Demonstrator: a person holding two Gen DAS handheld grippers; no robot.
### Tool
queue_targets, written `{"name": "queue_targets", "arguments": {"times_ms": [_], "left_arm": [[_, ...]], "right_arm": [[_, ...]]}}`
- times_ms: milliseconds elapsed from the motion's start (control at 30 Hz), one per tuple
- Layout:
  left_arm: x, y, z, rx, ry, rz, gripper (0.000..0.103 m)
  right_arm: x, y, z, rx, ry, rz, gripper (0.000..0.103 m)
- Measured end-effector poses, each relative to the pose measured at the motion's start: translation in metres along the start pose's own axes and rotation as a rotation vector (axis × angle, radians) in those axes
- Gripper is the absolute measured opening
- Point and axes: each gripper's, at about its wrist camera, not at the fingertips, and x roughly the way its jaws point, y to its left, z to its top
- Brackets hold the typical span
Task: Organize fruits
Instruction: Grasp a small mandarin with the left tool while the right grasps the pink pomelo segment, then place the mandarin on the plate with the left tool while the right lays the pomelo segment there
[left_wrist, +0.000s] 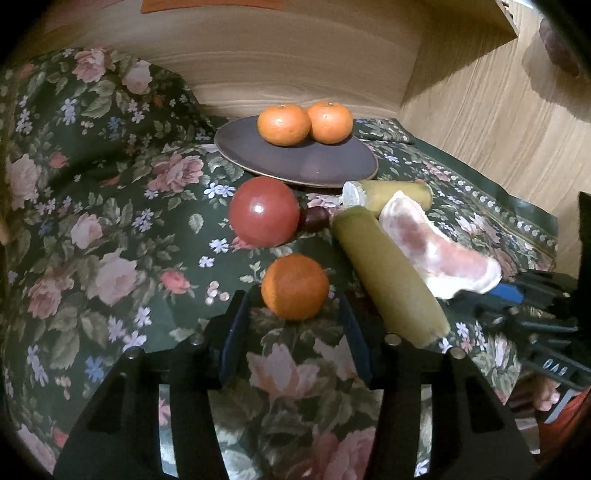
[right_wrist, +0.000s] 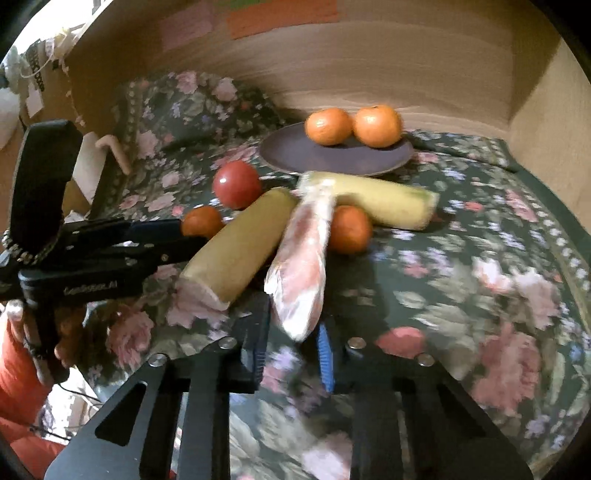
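A dark plate (left_wrist: 314, 162) at the back holds two tangerines (left_wrist: 283, 123) (left_wrist: 330, 121); it also shows in the right wrist view (right_wrist: 332, 157). In front lie a red tomato (left_wrist: 264, 211), a loose tangerine (left_wrist: 294, 286), two yellow-green pomelo wedges (left_wrist: 388, 277) (left_wrist: 400, 192) and a peeled pink pomelo segment (left_wrist: 439, 247). My left gripper (left_wrist: 295, 325) is open, its fingers either side of the loose tangerine. My right gripper (right_wrist: 291, 343) is closed on the near end of the pink segment (right_wrist: 303, 258), which points up and away. Another tangerine (right_wrist: 349, 229) lies behind it.
Everything lies on a dark green floral cloth (left_wrist: 110, 229) inside a wooden alcove with a back wall (left_wrist: 277, 55) and a right wall (left_wrist: 498, 122). A small dark fruit (left_wrist: 314, 218) sits beside the tomato. The left gripper (right_wrist: 110, 240) and a hand show in the right wrist view.
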Motion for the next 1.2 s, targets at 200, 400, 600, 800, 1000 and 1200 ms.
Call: {"name": "queue_targets", "arguments": {"times_ms": [200, 400, 600, 800, 1000, 1200], "left_arm": [[0.008, -0.001, 0.005, -0.005, 0.001, 0.009, 0.038], [0.002, 0.002, 0.001, -0.020, -0.007, -0.003, 0.037], [-0.019, 0.010, -0.010, -0.020, -0.027, 0.027, 0.037], [-0.032, 0.020, -0.018, -0.037, -0.035, 0.042, 0.037], [-0.033, 0.019, -0.018, -0.032, -0.047, 0.048, 0.037], [-0.039, 0.014, -0.006, -0.021, -0.086, 0.040, 0.037]], "right_arm": [[-0.012, -0.017, -0.006, 0.009, 0.017, -0.019, 0.016], [-0.004, -0.013, 0.004, -0.017, 0.008, -0.004, 0.018], [0.015, -0.009, 0.014, -0.036, 0.022, 0.014, 0.037], [0.034, -0.007, 0.020, -0.047, 0.041, 0.035, 0.037], [0.030, -0.010, 0.019, -0.036, 0.036, 0.041, 0.024], [0.009, -0.012, 0.023, -0.046, -0.009, 0.032, 0.023]]}}
